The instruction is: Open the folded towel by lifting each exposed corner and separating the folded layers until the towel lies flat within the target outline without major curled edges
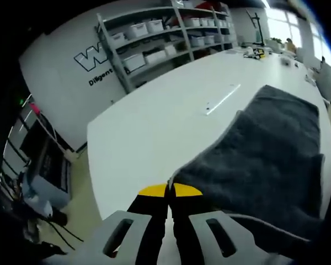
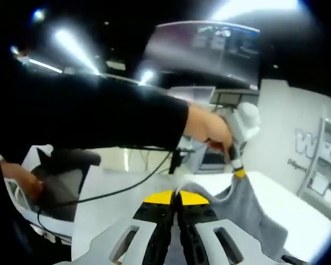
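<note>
Gripping an edge of the dark grey towel (image 1: 265, 149), the left claw (image 1: 170, 190) has its 2 yellow-tipped jaws pressed together, with the cloth's near corner caught between the tips. From that pinch the towel runs away to the far right across the white counter (image 1: 154, 127), partly lifted near the claw and lying flatter further off, with a fold line showing along its right side. A thin pale strip (image 1: 223, 99) lies on the counter just beyond the towel's left edge. Metal shelves with white bins (image 1: 154, 38) stand against the far wall.

In the right gripper view, the right claw (image 2: 177, 194) also has its jaws closed, pinching a raised edge of the towel (image 2: 237, 212), which sags between it and the left claw (image 2: 239, 173) held higher up on the right. A hand (image 2: 209, 130) in a black sleeve (image 2: 99, 113) grips that other tool, and a black cable (image 2: 127, 185) trails beneath the arm.
</note>
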